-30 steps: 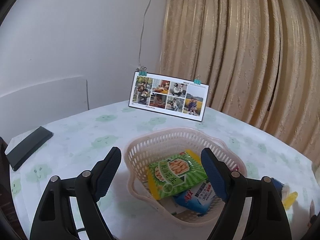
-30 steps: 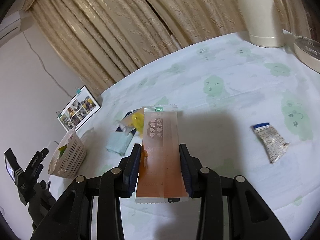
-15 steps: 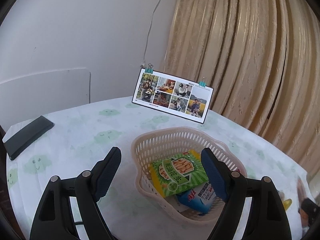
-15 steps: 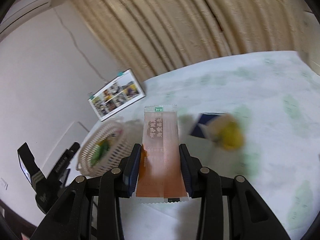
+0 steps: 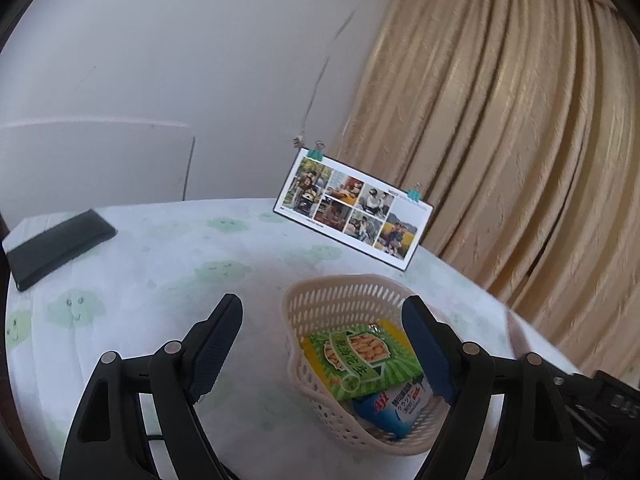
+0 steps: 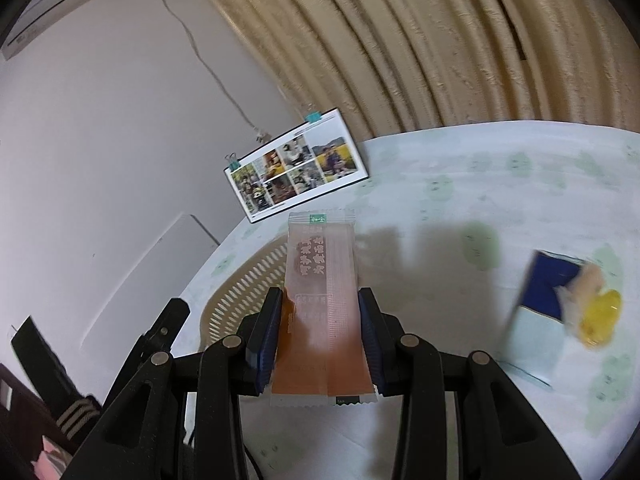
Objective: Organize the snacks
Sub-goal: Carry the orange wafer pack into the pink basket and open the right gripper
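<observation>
1. The right gripper [image 6: 320, 332] is clenched on an orange sachet [image 6: 322, 292], pinched across its width approx. at mid-length; the printed top end sticks out forward past the pads, the crimped bottom end trails back toward the camera.
2. The sachet is held in the air above the table [image 6: 500, 184], its far end over the near rim of the basket [image 6: 240, 292], which is seen partly hidden behind it.
3. The left gripper [image 5: 322, 344] is released, jaws wide apart w/ nothing between them. It is held low over the table just beside the basket [image 5: 340, 292], one finger on each side of the basket's near rim in the view.
4. In the basket a green snack bag [image 5: 360, 360] is lying on top of a blue packet [image 5: 394, 408].
5. Handling, judged: the sachet looks light and thin, a flat film pack w/ soft filling, so it is prob. floppy at both ends and slick on the surface. A mid-length pinch across the flat faces, as now, should keep it from drooping; the crimped seals are a fair alt. hold.
6. Left on the table near its right edge: a dark blue and white pack [image 6: 540, 308] w/ a yellow sweet [image 6: 600, 316] on it, blurred, both well apart from the basket.
</observation>
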`<state>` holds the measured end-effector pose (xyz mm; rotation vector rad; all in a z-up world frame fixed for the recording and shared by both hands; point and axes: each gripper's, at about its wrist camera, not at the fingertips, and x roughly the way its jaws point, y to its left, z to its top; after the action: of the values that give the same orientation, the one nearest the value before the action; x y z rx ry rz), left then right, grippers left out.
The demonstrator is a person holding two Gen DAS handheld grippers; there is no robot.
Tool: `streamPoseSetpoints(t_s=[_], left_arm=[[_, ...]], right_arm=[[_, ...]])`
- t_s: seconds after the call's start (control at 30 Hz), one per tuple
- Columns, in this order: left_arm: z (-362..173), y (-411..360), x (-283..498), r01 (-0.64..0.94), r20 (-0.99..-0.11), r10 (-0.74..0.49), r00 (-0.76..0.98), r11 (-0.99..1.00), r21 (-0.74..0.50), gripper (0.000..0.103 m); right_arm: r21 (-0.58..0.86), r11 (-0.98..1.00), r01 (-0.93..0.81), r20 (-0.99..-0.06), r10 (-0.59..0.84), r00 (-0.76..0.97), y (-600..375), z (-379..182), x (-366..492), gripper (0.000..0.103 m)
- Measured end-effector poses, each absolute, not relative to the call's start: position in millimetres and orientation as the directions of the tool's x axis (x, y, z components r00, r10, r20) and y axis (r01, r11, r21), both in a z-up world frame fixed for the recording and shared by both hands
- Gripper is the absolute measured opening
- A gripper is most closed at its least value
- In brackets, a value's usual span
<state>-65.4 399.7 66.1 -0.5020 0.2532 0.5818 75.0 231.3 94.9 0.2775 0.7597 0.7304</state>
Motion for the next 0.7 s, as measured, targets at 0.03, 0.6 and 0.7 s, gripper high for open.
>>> streamPoseSetpoints(t_s=[0.03,0.6,0.7], left_arm=[[66,402,-66,-0.581,-0.366,0.459,0.809,0.714,-0.391,0.082],[60,407,-61,-0.571,-0.404,0.418,0.814,0.702,-0.426,0.082],[59,405,-59,-0.569,-0.409,0.412,0.814,0.709,-0.418,0.082]], right_arm=[[0.475,0.723,-0.502,-0.529,0.691,0.493,236,94,77,0.036],[0.52,0.695,-0.497,-0.545,0.718,0.434,270,74,99,0.044],[0.529,0.693,-0.49,-0.54,0.72,0.435,267,73,98,0.044]])
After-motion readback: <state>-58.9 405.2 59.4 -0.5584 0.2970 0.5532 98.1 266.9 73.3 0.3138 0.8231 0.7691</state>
